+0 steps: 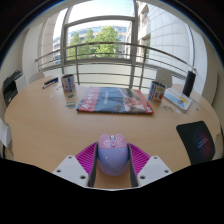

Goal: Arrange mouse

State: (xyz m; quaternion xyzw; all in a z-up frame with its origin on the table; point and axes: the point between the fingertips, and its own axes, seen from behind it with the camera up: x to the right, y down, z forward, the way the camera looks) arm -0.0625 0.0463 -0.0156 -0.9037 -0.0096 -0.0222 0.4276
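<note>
A pale lilac computer mouse with a pink top sits between the two fingers of my gripper. The magenta pads press on both its sides, so the gripper is shut on it. I cannot tell whether the mouse rests on the round wooden table or hangs just above it. A black mouse mat lies on the table, ahead and to the right of the fingers.
A colourful magazine lies flat across the table's middle. A printed can stands beyond it at the left, a cup and a flat box at the right. Railing and windows stand behind the table.
</note>
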